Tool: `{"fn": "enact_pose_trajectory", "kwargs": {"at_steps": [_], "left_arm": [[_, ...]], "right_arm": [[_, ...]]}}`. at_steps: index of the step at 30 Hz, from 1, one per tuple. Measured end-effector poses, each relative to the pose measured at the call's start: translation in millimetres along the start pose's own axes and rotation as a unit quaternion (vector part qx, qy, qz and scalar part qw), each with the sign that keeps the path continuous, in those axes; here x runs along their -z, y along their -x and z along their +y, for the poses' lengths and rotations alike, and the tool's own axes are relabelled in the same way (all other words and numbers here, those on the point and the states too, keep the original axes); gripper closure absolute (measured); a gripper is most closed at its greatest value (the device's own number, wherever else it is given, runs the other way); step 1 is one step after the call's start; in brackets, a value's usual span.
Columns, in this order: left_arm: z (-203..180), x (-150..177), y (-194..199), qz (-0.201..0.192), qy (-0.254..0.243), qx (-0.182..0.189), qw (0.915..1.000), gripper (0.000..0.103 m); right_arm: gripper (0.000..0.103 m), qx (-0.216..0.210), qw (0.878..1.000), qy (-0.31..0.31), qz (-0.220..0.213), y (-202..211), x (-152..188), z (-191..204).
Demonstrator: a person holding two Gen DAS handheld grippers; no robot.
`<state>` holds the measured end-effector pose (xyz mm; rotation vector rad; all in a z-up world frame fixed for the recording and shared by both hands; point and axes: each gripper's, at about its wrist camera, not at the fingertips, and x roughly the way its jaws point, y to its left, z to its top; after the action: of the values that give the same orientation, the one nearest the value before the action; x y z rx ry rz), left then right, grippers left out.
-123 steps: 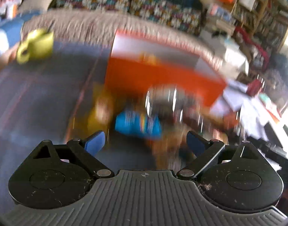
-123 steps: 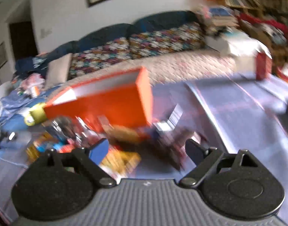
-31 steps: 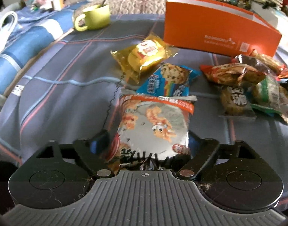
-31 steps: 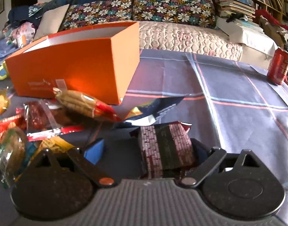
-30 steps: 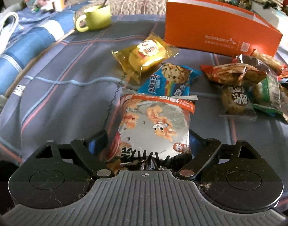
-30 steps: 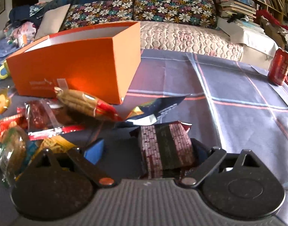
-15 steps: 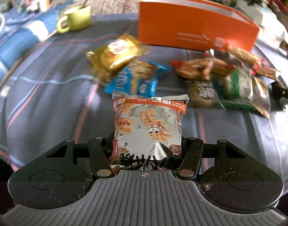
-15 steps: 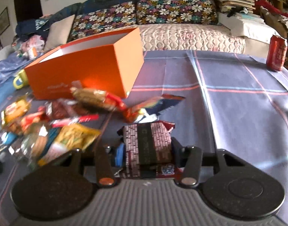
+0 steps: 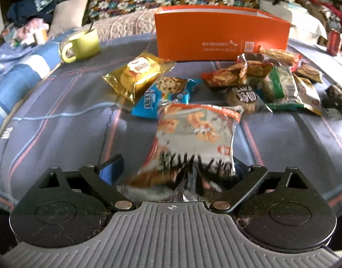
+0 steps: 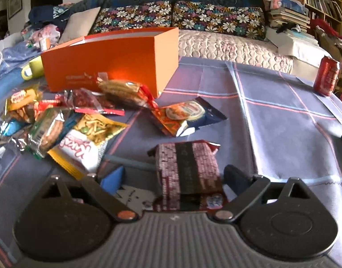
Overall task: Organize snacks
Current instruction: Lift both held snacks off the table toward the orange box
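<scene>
In the left wrist view my left gripper point(image 9: 174, 167) stands open, with a silver and orange snack bag point(image 9: 194, 138) lying loose between its fingers. In the right wrist view my right gripper point(image 10: 174, 176) is open too, and a dark red brick-patterned snack pack point(image 10: 187, 167) sits between its fingers. An open orange box point(image 9: 220, 38) stands at the far side of the table; it also shows in the right wrist view point(image 10: 112, 60). Several loose snack packs lie in front of it, among them a yellow one point(image 9: 138, 71) and a blue cookie pack point(image 9: 166, 93).
A green mug point(image 9: 81, 44) stands at the far left of the table. A red soda can point(image 10: 327, 76) stands at the far right edge. A plaid cloth point(image 10: 271, 116) covers the table. A sofa with flowered cushions point(image 10: 177, 17) lies behind.
Half a second ago both grippers were shut on their packs and lifted. Now both sets of fingers have spread open, and the two packs look loose and blurred between them.
</scene>
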<state>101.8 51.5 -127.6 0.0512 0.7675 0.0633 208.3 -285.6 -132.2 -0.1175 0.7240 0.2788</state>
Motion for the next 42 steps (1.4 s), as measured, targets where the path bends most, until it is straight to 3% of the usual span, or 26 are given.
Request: {"fn": "enact_pose_trajectory", "kwargs": {"at_steps": [11, 18, 20, 22, 23, 24, 25, 26, 27, 32, 36, 39, 42], "left_arm": [[-10, -17, -13, -0.005, -0.043, 0.025, 0.9988, 0.033], [-2, -20, -22, 0.014, -0.008, 0.048, 0.9987, 0.033], [-1, -21, -24, 0.016, -0.001, 0.05, 0.9986, 0.033], [-1, -20, -24, 0.016, 0.004, 0.051, 0.9986, 0.033], [0, -20, -24, 0.014, 0.004, 0.053, 0.9985, 0.035], [-1, -20, -24, 0.011, 0.003, 0.055, 0.9984, 0.046], [0, -20, -22, 0.005, 0.001, 0.057, 0.9983, 0.057], [0, -23, -20, 0.002, -0.003, 0.062, 0.9981, 0.083], [1, -26, -19, 0.011, -0.003, 0.064, 0.9979, 0.086], [26, -35, -6, 0.018, 0.048, 0.091, 0.9946, 0.086], [41, -59, 15, -0.011, 0.048, 0.097, 0.9941, 0.086], [51, -95, 16, -0.031, 0.065, 0.115, 0.9907, 0.085], [55, -143, 0, -0.054, 0.082, 0.132, 0.9863, 0.085]], "right_arm": [[0.007, 0.027, 0.999, -0.018, -0.004, 20, 3, -10], [0.008, 0.036, 0.999, -0.025, -0.005, 21, 6, -16], [0.012, 0.029, 0.999, -0.016, -0.002, 16, 4, -11], [0.022, 0.02, 1.0, -0.009, 0.0, 11, 3, -8], [0.025, 0.02, 1.0, -0.011, -0.001, 10, 3, -7], [0.035, 0.022, 1.0, -0.008, -0.003, 11, 2, -7], [0.054, 0.021, 1.0, -0.011, -0.006, 13, 2, -9], [0.054, 0.02, 1.0, -0.019, -0.006, 14, 2, -11], [0.054, 0.02, 1.0, -0.022, -0.007, 15, 3, -12], [0.054, 0.01, 0.998, -0.067, -0.015, 24, 3, -20], [0.054, -0.009, 0.993, -0.111, -0.045, 48, -3, -17], [0.054, -0.03, 0.991, -0.11, -0.07, 55, -32, -10], [0.054, -0.042, 0.99, -0.088, -0.105, 48, -82, -2]]}}
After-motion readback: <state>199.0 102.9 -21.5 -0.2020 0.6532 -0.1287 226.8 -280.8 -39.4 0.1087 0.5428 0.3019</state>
